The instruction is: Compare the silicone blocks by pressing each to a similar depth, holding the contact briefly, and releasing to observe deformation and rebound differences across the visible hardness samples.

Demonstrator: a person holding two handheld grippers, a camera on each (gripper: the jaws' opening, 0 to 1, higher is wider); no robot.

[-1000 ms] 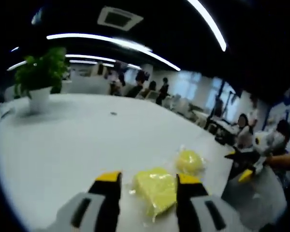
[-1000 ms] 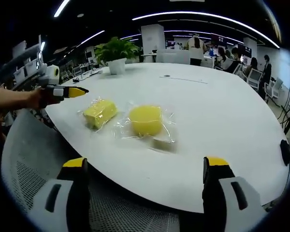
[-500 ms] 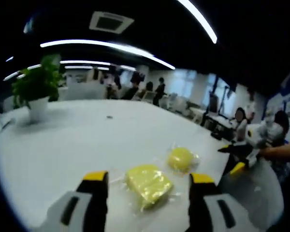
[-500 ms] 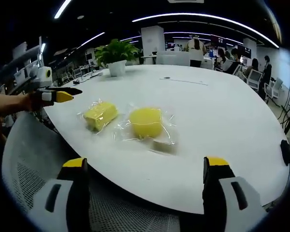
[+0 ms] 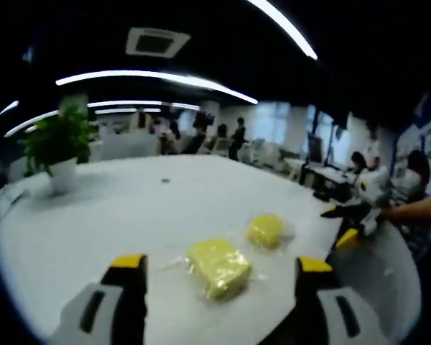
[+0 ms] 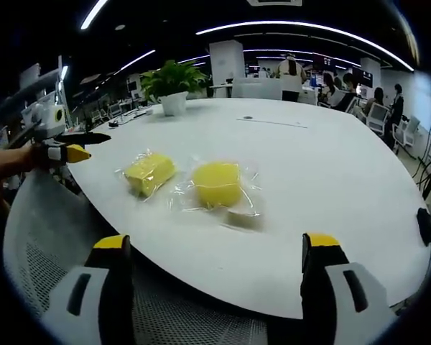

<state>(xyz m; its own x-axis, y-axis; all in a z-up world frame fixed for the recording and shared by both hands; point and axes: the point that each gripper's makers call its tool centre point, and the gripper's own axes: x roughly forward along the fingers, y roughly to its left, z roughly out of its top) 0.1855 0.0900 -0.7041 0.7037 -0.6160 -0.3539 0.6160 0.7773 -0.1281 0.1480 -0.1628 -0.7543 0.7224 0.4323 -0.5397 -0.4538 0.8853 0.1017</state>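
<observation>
yellow silicone blocks are lying bagged on the white table [image 6: 330, 180]: rectangular block [image 6: 149, 172] at nine o'clock of the round block [image 6: 217, 182]. left gripper [image 5: 215, 269] and right gripper [image 6: 217, 248] are hanging wide apart, touching neither, so every press looks still ahead.
</observation>
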